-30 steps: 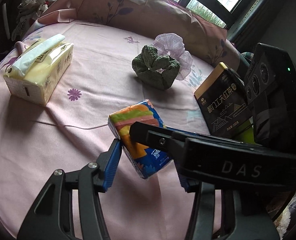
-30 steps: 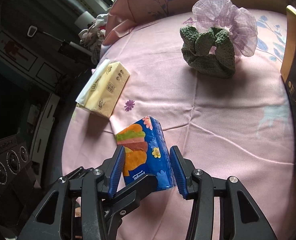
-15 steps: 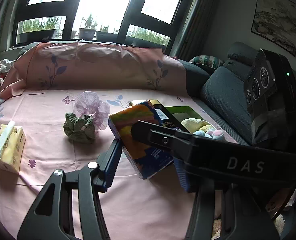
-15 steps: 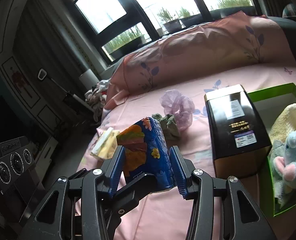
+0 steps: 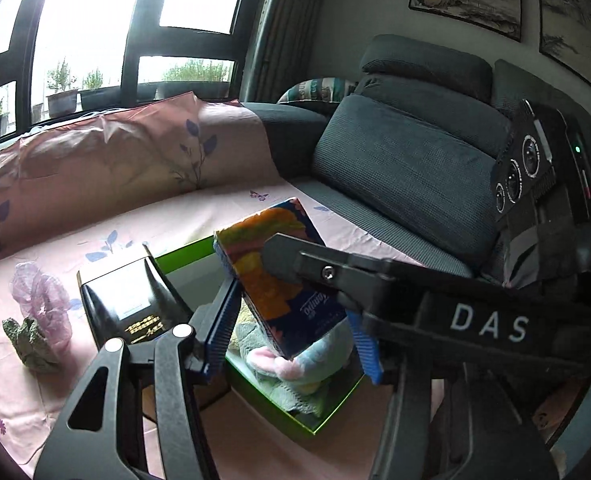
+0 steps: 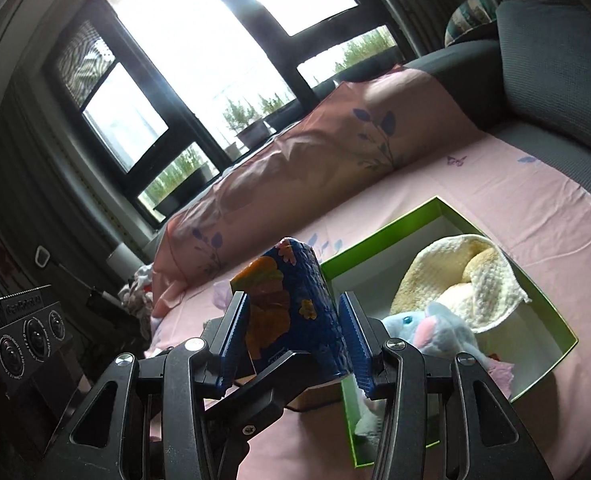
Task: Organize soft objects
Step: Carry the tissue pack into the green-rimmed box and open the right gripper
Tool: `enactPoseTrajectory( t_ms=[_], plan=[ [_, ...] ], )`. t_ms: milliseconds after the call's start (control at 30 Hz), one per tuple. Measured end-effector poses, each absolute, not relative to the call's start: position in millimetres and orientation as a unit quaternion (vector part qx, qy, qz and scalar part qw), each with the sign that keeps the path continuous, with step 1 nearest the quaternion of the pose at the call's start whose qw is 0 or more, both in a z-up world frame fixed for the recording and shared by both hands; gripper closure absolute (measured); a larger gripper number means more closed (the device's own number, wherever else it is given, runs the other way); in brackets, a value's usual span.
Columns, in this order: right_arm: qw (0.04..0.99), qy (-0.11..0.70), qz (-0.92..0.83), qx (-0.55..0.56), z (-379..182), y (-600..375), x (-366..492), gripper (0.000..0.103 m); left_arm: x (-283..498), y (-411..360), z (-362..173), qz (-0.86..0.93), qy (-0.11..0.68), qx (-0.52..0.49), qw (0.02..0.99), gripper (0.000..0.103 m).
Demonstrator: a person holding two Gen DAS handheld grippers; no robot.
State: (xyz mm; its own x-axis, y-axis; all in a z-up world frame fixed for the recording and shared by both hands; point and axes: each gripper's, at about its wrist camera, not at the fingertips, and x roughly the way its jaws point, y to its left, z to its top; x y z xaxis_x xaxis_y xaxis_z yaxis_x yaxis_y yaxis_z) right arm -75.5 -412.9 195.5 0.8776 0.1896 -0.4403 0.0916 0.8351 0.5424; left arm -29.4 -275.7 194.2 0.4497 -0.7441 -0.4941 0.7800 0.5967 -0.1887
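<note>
Tissue pack [image 6: 295, 308] hides black box [image 5: 131, 300], visible only from left.

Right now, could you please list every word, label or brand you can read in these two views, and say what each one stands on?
"DAS": white letters on the right gripper, seen in the left wrist view.
Blue tissue pack: white brand word, tilted, too blurred to read.
Black box: gold characters and a pale label, too small to read.
Black camera unit at the left edge of the right wrist view: faint lettering, unreadable.
</note>
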Motion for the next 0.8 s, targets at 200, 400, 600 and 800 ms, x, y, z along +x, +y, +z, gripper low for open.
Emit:
enactPoseTrajectory(
  t_ms=[200,400,600,800],
  plan=[
    [0.916,0.22,0.028,0.334,181,-456,-64,0.054,-6,-318,189,-0.444,0.295,0.043,0.845,0.051],
    [0.897,0.216,0.023,0.386,149,-486,-50,0.054,19,-347,164,-0.431,0.34,0.043,0.835,0.051],
    [0.892,0.21,0.017,0.4,139,-497,-50,0.054,19,-359,157,-0.419,0.343,0.062,0.839,0.051],
    [0.893,0.213,-0.02,0.397,141,-499,-60,0.053,9,-350,163,-0.422,0.336,0.049,0.84,0.039]
  ],
)
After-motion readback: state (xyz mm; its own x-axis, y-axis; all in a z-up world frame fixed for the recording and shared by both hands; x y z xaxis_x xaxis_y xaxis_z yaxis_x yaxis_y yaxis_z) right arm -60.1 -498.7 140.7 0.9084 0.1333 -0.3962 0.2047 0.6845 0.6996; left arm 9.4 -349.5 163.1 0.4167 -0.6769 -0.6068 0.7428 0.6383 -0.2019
